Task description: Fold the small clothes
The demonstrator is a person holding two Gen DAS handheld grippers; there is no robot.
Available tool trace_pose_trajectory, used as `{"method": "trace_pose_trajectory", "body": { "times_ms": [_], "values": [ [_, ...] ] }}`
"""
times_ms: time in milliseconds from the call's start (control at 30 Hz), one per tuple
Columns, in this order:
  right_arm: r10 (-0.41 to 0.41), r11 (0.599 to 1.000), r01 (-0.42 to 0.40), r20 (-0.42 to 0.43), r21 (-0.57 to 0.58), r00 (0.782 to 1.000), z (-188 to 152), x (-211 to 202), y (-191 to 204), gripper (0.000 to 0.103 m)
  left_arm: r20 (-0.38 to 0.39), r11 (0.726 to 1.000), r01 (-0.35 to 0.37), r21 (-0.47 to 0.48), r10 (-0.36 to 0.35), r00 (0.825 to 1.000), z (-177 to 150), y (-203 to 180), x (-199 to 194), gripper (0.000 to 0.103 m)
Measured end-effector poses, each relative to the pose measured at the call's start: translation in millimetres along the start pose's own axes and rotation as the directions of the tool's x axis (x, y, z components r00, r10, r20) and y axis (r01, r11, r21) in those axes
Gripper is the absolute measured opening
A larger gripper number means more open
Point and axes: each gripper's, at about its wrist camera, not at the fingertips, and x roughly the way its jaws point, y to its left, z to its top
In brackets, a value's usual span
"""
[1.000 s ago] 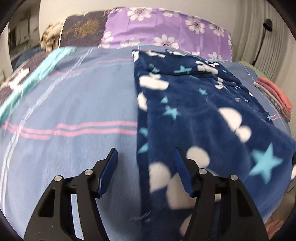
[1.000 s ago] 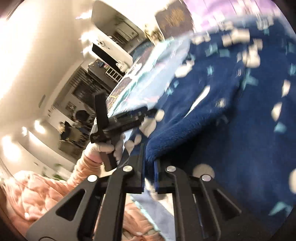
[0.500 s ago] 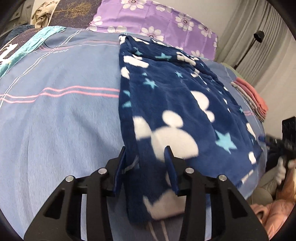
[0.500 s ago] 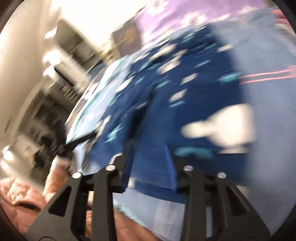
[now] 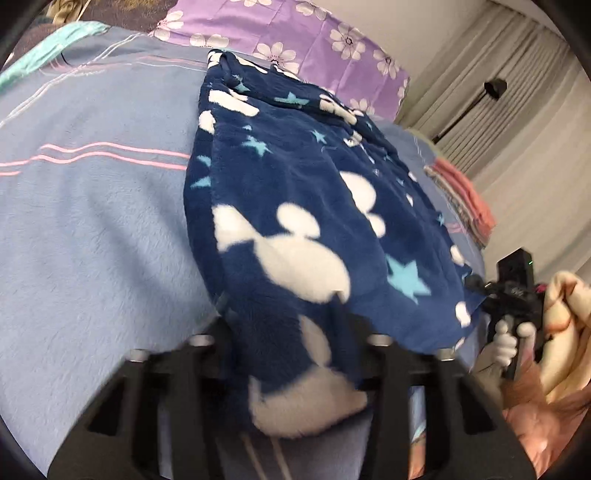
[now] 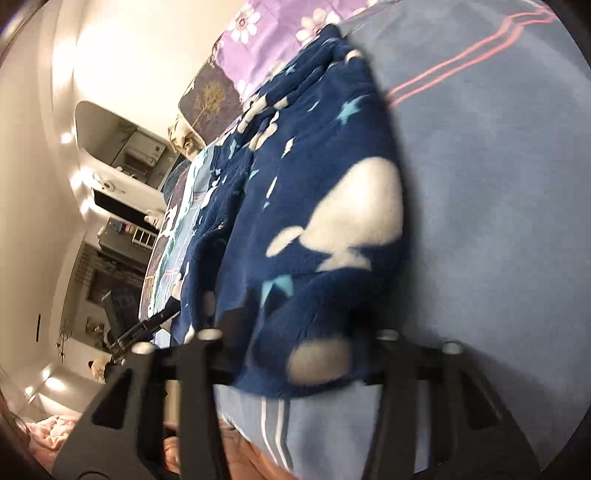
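Both jaws have just been closing; left gripper and right gripper each pinch a near corner of the fleece garment on the bed; lift evenly, carry toward the purple pillow.

The garment between my fingers is thick, fuzzy navy fleece, matt all over. The bedsheet looks like soft brushed cloth, and my left gripper is matt black plastic with shiny metal screws.
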Motion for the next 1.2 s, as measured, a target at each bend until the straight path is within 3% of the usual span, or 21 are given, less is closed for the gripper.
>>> {"method": "trace_pose_trajectory", "body": {
  "times_ms": [33,167,267,367,500,600,667,867,1000,1200],
  "values": [
    [0.014,1.0,-0.014,0.004,0.01,1.0,1.7,0.3,0.9,0.02,0.002,1.0,0.011,-0.015,-0.011,1.0,1.1,0.5,0.0,0.016],
    [0.037,0.998,-0.032,0.078,-0.062,0.996,0.4,-23.1,24.5,0.015,0.091,0.998,-0.019,0.063,0.014,0.996,0.9,-24.5,-21.1,0.012],
    [0.101,0.989,-0.084,0.139,-0.12,0.985,1.5,-55.1,42.1,0.014,0.171,0.994,0.01,0.106,-0.028,0.985,10.4,-45.9,-48.5,0.011],
    [0.154,0.971,-0.108,0.217,-0.212,0.964,6.0,-85.3,74.2,0.013,0.251,0.988,0.04,0.152,-0.078,0.965,22.5,-69.0,-81.4,0.01],
    [0.229,0.941,-0.134,0.292,-0.312,0.929,-9.2,-136.2,105.7,0.013,0.359,0.973,0.069,0.222,-0.148,0.921,19.7,-101.8,-141.6,0.01],
    [0.181,0.905,-0.015,0.352,-0.424,0.918,-30.8,-173.8,125.5,0.014,0.416,0.958,0.016,0.286,-0.139,0.899,10.6,-119.0,-175.0,0.011],
    [0.136,0.904,0.033,0.358,-0.426,0.924,-28.1,-172.7,123.0,0.014,0.414,0.956,-0.011,0.294,-0.117,0.903,14.3,-120.6,-171.4,0.012],
    [0.092,0.956,0.0,0.301,-0.293,0.949,19.6,-117.1,79.0,0.014,0.337,0.978,-0.032,0.208,-0.04,0.941,50.2,-93.6,-110.5,0.012],
    [0.095,0.969,-0.015,0.32,-0.246,0.943,56.5,-113.7,71.5,0.014,0.343,0.982,-0.057,0.179,-0.008,0.939,85.1,-80.6,-94.4,0.012],
    [0.083,0.954,0.033,0.367,-0.297,0.926,114.5,-103.2,97.2,0.014,0.37,0.977,-0.113,0.179,0.04,0.928,148.0,-76.0,-79.2,0.012]
  ]
}}
